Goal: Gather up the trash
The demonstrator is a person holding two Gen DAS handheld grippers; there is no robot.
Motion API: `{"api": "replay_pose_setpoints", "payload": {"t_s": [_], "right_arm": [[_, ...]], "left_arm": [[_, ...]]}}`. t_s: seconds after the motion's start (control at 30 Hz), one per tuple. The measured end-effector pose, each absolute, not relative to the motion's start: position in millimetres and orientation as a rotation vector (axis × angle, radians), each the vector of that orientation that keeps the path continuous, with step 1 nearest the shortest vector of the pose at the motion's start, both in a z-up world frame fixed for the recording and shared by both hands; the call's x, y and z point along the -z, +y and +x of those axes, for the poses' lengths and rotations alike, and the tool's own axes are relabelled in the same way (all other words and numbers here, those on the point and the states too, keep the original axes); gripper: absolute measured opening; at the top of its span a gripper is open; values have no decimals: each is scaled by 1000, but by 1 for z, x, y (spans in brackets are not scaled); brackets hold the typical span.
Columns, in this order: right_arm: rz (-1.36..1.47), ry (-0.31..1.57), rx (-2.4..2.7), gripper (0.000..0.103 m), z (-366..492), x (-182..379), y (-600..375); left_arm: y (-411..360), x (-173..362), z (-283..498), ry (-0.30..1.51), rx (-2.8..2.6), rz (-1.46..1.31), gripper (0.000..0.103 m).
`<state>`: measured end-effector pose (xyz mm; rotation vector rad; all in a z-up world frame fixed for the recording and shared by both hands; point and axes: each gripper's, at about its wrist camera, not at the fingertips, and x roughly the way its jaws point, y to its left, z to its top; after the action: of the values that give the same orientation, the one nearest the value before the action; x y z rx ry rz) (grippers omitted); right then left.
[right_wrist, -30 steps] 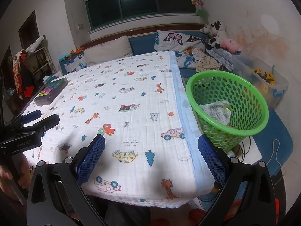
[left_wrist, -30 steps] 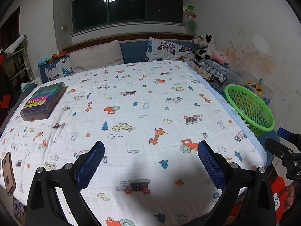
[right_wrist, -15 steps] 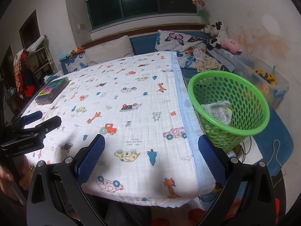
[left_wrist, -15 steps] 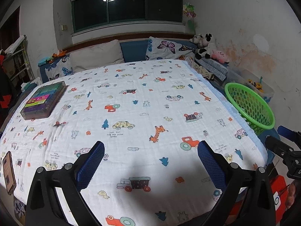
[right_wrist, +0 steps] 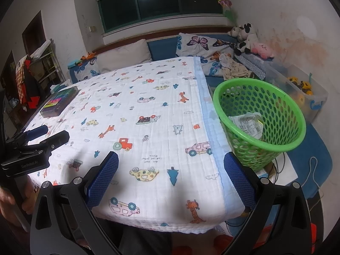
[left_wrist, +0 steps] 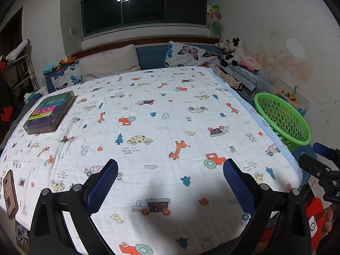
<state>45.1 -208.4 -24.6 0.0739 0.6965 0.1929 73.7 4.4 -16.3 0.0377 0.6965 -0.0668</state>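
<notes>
A green mesh basket (right_wrist: 260, 123) stands at the bed's right edge, with crumpled white printed wrappers (right_wrist: 246, 124) lying inside. It also shows at the far right as the green basket (left_wrist: 282, 119) in the left wrist view. My right gripper (right_wrist: 170, 170) hovers open over the near right corner of the patterned blanket (right_wrist: 148, 114), with nothing between its blue pads. My left gripper (left_wrist: 170, 178) is open and empty above the near middle of the blanket (left_wrist: 148, 116). Each gripper appears at the edge of the other's view.
A dark box with colourful contents (left_wrist: 51, 112) lies at the bed's left side, and a brown phone-like slab (left_wrist: 9, 193) sits at the near left edge. Pillows (left_wrist: 108, 63) and plush toys (left_wrist: 238, 55) line the headboard. A clear toy bin (right_wrist: 301, 91) stands behind the basket.
Both views have drifted slightly back and up from the bed; the basket sits a little further off. Both grippers stay open and empty.
</notes>
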Motion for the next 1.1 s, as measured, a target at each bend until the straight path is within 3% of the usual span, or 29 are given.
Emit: {"api": "replay_pose_setpoints", "payload": {"t_s": [1.1], "right_arm": [[63,720,-222,98,54,31,-202]], "left_arm": [[6,18,72,687,54,39,96]]}}
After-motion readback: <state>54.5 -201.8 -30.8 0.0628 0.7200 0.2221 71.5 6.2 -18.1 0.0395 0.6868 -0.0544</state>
